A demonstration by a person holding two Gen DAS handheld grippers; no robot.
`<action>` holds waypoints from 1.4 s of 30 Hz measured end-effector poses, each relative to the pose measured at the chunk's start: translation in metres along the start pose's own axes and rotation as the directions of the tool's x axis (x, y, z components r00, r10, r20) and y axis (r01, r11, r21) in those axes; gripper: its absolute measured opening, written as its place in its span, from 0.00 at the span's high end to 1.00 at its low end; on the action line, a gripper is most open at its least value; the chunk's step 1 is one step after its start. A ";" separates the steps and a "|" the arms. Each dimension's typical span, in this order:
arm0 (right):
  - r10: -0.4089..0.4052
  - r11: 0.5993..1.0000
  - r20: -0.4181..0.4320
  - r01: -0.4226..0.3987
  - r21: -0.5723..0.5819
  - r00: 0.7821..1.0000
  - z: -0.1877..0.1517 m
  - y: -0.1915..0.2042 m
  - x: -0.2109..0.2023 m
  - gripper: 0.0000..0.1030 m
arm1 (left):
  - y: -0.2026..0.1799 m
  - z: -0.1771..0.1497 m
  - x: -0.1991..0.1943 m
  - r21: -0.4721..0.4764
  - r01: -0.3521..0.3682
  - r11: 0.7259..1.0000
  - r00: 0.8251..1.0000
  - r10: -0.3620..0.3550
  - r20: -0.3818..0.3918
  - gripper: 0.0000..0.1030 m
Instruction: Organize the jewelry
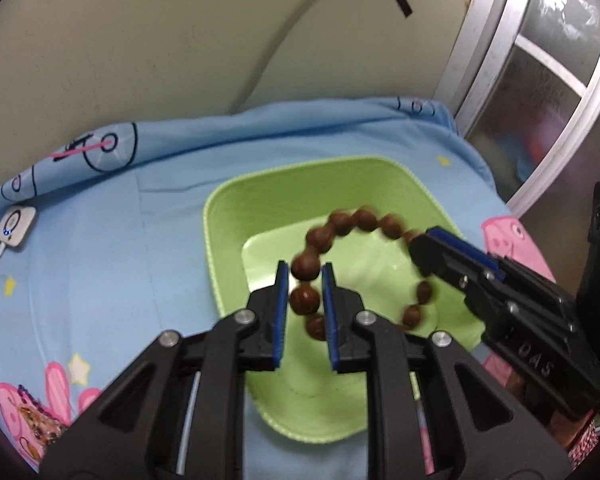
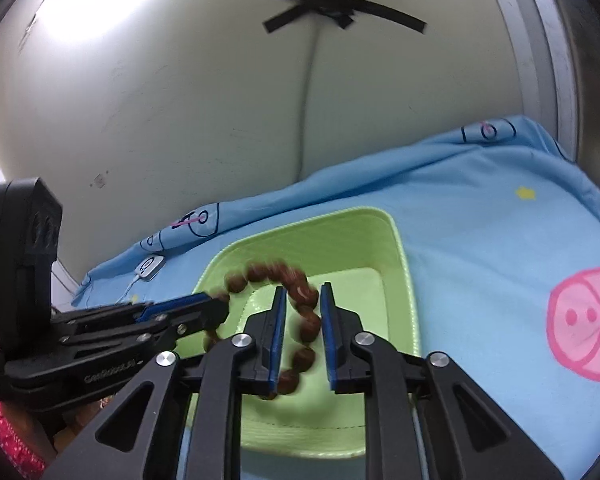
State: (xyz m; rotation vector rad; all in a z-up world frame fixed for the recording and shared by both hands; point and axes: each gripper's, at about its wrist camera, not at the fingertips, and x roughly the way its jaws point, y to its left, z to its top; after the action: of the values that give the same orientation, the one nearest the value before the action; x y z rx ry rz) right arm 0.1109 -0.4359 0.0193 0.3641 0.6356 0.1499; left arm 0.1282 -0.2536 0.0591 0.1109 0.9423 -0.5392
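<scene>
A bracelet of round brown beads (image 1: pixel 342 220) hangs in a loop just above a green square tray (image 1: pixel 220 208). My left gripper (image 1: pixel 305 268) is shut on one side of the loop, with a bead pinched between its blue pads. From the right, my right gripper (image 1: pixel 418 242) reaches the loop's other side. In the right wrist view the bracelet (image 2: pixel 260 272) runs down between the right gripper's (image 2: pixel 303 290) pads, which stand a little apart and do not press it. The left gripper (image 2: pixel 220 302) comes in from the left over the tray (image 2: pixel 400 264). The beads are blurred.
The tray sits on a light blue cartoon-print cloth (image 1: pixel 100 260). A small white device with a cable (image 1: pixel 16 224) lies at the cloth's far left. A pale wall rises behind, and a metal window frame (image 1: pixel 500 40) stands on the right. A glittery item (image 1: pixel 30 416) lies at the near left.
</scene>
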 end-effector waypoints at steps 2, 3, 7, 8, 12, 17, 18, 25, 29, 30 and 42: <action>0.006 1.000 0.021 -0.006 -0.003 1.000 -0.011 0.007 -0.013 0.77 | 0.012 -0.003 -0.015 0.004 -0.022 1.000 1.000 0.022 0.015 0.85; 0.005 1.000 0.041 -0.004 -0.013 0.999 -0.011 0.011 -0.018 0.71 | 0.018 -0.004 -0.023 0.005 -0.028 1.000 0.999 0.028 0.027 0.85; 0.044 0.998 0.104 -0.039 -0.051 0.994 -0.013 0.036 -0.044 0.65 | 0.075 -0.014 -0.084 -0.047 -0.082 0.995 0.991 0.087 0.100 0.85; 0.063 0.997 0.119 -0.056 -0.061 0.991 -0.013 0.043 -0.048 0.65 | 0.095 -0.022 -0.104 -0.069 -0.116 0.991 0.985 0.123 0.121 0.85; 0.153 0.986 0.098 -0.145 -0.082 0.983 -0.018 0.083 -0.058 0.65 | 0.159 -0.055 -0.156 -0.140 -0.225 0.964 0.959 0.245 0.145 0.85; 0.259 0.956 -0.058 -0.265 -0.127 0.964 -0.036 0.142 -0.031 0.65 | 0.226 -0.117 -0.189 -0.238 -0.295 0.925 0.943 0.322 0.083 0.85; 0.264 0.953 -0.086 -0.274 -0.132 0.961 -0.039 0.149 -0.025 0.65 | 0.232 -0.127 -0.190 -0.246 -0.297 0.923 0.944 0.323 0.073 0.85; 0.223 0.933 -0.299 -0.292 -0.210 0.928 -0.083 0.205 0.022 0.82 | 0.243 -0.180 -0.175 -0.270 -0.219 0.938 0.973 0.231 0.016 0.85; 0.187 0.943 -0.357 -0.269 -0.196 0.915 -0.097 0.218 0.040 0.88 | 0.229 -0.178 -0.165 -0.235 -0.124 0.964 0.989 0.139 0.050 0.85; 0.179 0.941 -0.371 -0.268 -0.204 0.911 -0.099 0.223 0.043 0.89 | 0.223 -0.174 -0.162 -0.219 -0.101 0.970 0.991 0.116 0.059 0.85; 0.077 0.867 -0.456 -0.285 -0.408 0.887 -0.105 0.290 0.085 0.89 | 0.241 -0.175 -0.154 -0.251 -0.071 0.965 0.994 0.091 0.067 0.85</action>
State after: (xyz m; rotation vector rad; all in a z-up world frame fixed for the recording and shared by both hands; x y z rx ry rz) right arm 0.1080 -0.1163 0.0040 -0.0870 0.9716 0.5725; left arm 0.0442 0.0706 0.0439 -0.0972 0.9174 -0.3438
